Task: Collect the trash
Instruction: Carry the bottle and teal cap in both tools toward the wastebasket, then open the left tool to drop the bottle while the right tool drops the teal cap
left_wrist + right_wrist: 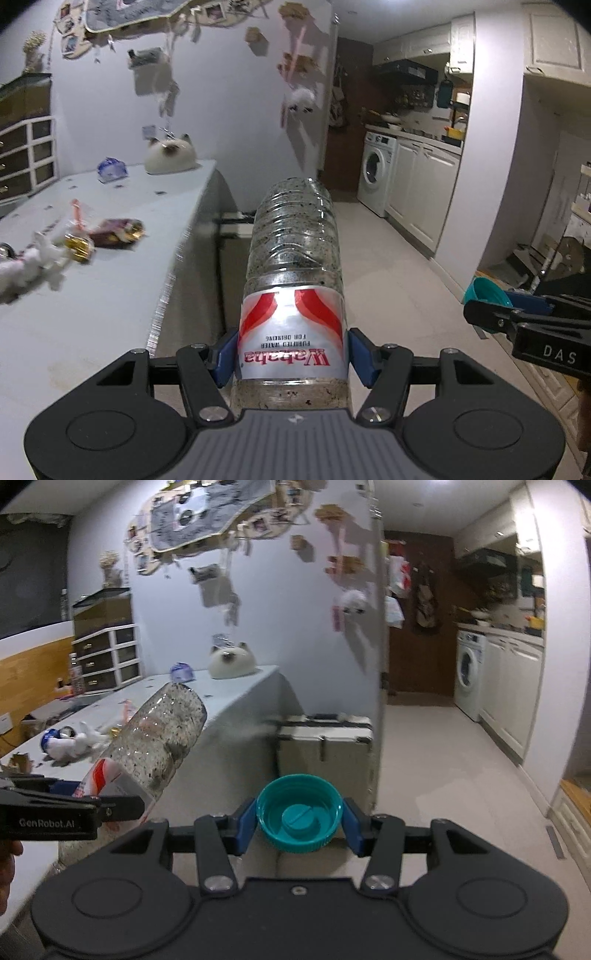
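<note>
The left gripper [291, 354] pinches a clear plastic bottle [293, 258] across its red-and-white label, blue pads pressed on both sides; the bottle points forward away from the camera, base outward, its walls speckled with dark grime. The right gripper [299, 819] clamps a teal bottle cap [299, 812] between its blue pads, hollow side facing the camera. Both are held in the air beside a white table [110, 295], where crumpled wrappers [118, 230] and tissue [33, 264] lie near the edge.
</note>
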{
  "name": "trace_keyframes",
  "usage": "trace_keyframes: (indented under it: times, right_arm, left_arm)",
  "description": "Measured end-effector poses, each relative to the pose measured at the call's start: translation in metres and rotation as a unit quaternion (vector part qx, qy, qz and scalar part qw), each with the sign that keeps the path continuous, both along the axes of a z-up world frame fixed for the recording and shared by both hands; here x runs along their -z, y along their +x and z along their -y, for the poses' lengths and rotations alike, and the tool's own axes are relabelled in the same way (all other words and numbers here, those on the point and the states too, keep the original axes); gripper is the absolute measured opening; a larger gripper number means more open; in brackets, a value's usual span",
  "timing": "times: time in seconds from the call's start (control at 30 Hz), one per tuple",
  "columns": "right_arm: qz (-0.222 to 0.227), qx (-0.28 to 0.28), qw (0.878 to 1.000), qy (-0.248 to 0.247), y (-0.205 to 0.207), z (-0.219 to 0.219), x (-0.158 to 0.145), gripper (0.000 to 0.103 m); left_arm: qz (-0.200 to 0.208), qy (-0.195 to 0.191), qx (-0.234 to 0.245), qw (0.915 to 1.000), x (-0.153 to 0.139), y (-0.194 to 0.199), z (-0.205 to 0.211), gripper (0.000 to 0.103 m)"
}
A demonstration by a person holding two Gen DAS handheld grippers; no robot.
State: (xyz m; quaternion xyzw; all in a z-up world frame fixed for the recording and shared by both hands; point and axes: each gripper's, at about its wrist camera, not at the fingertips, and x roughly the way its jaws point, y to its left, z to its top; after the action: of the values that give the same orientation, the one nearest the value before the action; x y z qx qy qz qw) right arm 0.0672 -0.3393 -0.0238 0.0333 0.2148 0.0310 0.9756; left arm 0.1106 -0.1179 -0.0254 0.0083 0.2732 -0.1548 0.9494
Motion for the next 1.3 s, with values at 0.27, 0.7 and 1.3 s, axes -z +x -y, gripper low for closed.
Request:
trace_keyframes:
  times: [0.27,0.7,1.3]
  right_arm:
    - [-0.043,0.029,0.999,0.006,0.000,0.041,0.045,0.050]
    - [-0.128,0.045,0.990,0.035,0.036,0.060,0.138,0.050]
    - [-0.253,0.061,0.963,0.075,0.101,0.057,0.285,0.050]
  left_arm:
    - [-0.044,-0.005,0.022,0.9988,0.044,0.013,0.053,0.062]
    - [-0.132,0.014,0.032,0.9906,0.136,0.055,0.088,0.062]
    - [-0.299,0.018,-0.006,0.9541,0.295,0.139,0.071,0.062]
